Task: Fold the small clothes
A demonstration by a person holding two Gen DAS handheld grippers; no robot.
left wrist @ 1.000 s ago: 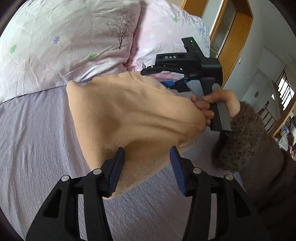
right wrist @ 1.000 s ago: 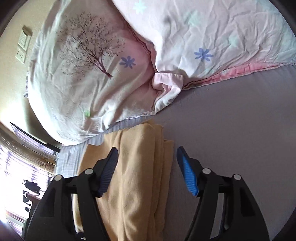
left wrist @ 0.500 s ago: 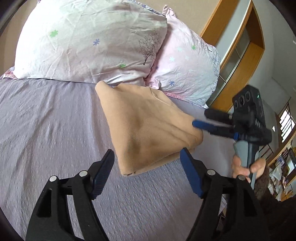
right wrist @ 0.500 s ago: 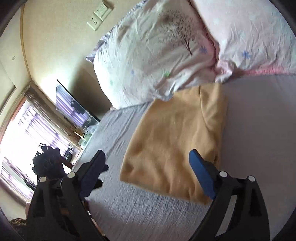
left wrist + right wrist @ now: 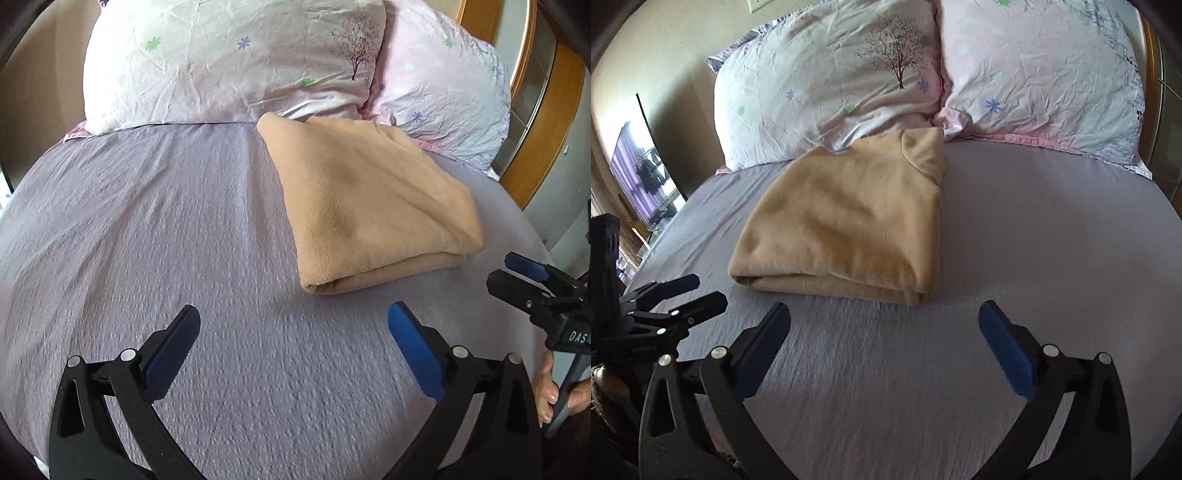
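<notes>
Folded tan garment point(image 5: 369, 206) lies on the bed point(image 5: 147, 221) against the pillows point(image 5: 827, 85). Left gripper point(image 5: 293, 325) and right gripper point(image 5: 884, 325): both spread wide, holding nothing.

The folded garment point(image 5: 369, 206) was a plain tan, peach-beige from the left wrist and more mustard-yellow from the right point(image 5: 846, 218). The bed sheet point(image 5: 166, 229) under it was a pale lilac-grey with a fine puckered texture. The two pillows point(image 5: 236, 62) point(image 5: 1045, 74) were pinkish-white, scattered with small blue and green flowers, and the left-hand pillow carried a dark bare-tree print point(image 5: 892, 61); a pink border ran along the lower edge of the right one. The left gripper point(image 5: 293, 314) and the right gripper point(image 5: 884, 314) were black with blue pads on their fingers point(image 5: 413, 347). The door frame point(image 5: 546, 122) was orange-brown wood, and the wall point(image 5: 665, 48) was cream.
</notes>
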